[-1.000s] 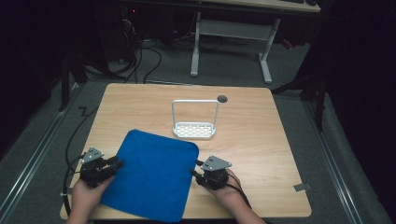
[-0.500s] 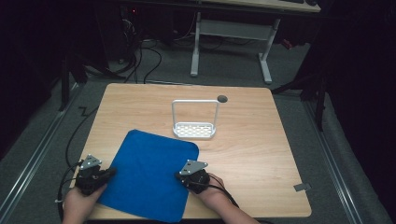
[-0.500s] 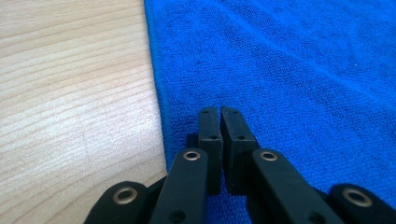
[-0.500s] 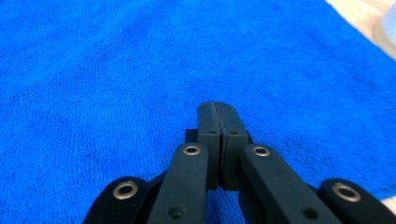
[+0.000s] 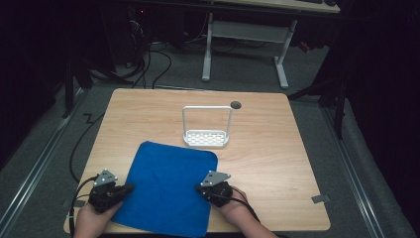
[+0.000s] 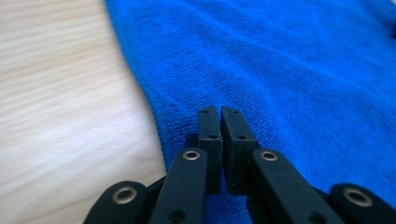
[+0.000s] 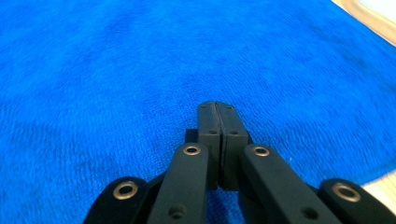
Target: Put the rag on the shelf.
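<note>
Both the left hand-held gripper (image 5: 130, 187) and the right hand-held gripper (image 5: 199, 187) have their jaws pressed together over the fuzzy blue cloth (image 5: 167, 187), at its left and right edges. It lies flat near the front of the pale wooden surface (image 5: 277, 148), near a white wire rack (image 5: 206, 127). Since a second ago, both have drawn nearer, the right shifting leftward.

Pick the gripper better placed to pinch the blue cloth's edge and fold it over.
Left. The left gripper, jaws shut, sits right at the blue cloth border beside bare table. The right gripper, also shut, is over the cloth's interior, farther from its edge.

A lab: wooden test table (image 5: 277, 148), floor cables (image 5: 148, 59), a desk frame (image 5: 245, 34) behind
</note>
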The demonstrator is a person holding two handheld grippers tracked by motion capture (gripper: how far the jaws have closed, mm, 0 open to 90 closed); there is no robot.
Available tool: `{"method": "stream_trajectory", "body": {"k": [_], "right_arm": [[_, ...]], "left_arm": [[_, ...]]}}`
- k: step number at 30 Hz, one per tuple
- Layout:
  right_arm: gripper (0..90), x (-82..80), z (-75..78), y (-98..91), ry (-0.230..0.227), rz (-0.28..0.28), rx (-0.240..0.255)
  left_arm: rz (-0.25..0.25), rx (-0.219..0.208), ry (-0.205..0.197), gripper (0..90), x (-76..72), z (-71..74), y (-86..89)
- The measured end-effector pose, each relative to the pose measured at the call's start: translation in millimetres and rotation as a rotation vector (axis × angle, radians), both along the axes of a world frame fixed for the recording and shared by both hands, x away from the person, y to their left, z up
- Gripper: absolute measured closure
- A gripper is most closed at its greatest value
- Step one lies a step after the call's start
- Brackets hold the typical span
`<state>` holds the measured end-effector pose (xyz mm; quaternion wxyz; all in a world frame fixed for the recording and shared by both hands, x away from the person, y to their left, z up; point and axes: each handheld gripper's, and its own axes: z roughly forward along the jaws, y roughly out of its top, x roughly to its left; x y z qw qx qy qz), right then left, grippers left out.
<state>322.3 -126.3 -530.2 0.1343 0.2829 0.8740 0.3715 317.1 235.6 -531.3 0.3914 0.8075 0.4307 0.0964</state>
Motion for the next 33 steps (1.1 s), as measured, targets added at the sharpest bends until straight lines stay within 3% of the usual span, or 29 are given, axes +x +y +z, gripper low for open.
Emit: {"method": "stream_trajectory", "body": {"k": [9, 23, 26, 33], "right_arm": [[90.0, -4.6, 0.6, -38.9, 0.026, -0.058, 0.019], [90.0, -15.5, 2.1, -87.4, 0.018, -0.148, 0.005], [89.9, -23.8, 2.9, -99.6, 0.013, -0.166, -0.006], [88.8, -44.5, 3.1, -112.1, 0.012, -0.159, -0.004]], "left_arm": [[-0.109, -0.014, 0.008, 85.2, -10.0, 0.3, -29.2], [-0.258, -0.042, 0.02, 81.6, -19.3, -0.5, -74.2], [-0.298, -0.029, 0.017, 81.4, -24.7, 0.5, -84.3], [-0.337, -0.019, 0.016, 81.1, -39.8, 1.4, -88.3]]}}
